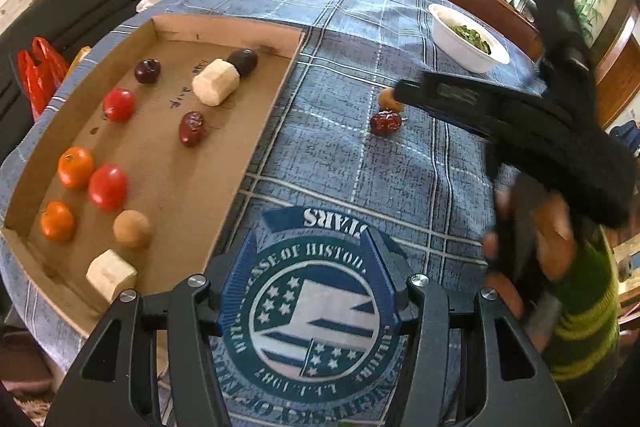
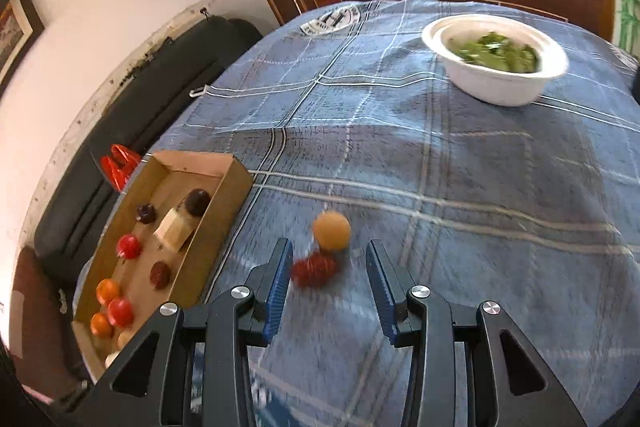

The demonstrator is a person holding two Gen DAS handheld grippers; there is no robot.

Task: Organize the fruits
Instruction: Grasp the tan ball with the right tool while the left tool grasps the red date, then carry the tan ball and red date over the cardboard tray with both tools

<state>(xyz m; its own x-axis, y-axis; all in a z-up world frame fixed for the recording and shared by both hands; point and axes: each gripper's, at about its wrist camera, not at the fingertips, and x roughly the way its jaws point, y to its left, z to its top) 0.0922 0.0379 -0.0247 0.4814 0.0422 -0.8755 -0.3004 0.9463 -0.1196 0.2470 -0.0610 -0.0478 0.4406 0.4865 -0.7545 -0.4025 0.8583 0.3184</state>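
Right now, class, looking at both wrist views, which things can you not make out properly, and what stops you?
- Tan round fruit, left wrist view: partly hidden behind the right gripper.
- Wrinkled red fruit, right wrist view: smeared by motion blur, surface unreadable.
- Cardboard tray, right wrist view: near end cut off behind the gripper body.
- Greens in the white bowl: blurred, kind unclear.
- Handwriting on the tray floor, left wrist view: too small.

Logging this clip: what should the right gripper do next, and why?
Probably ease forward and close on the red date. The right gripper is open with the date just ahead between its fingers, still on the cloth outside the box.
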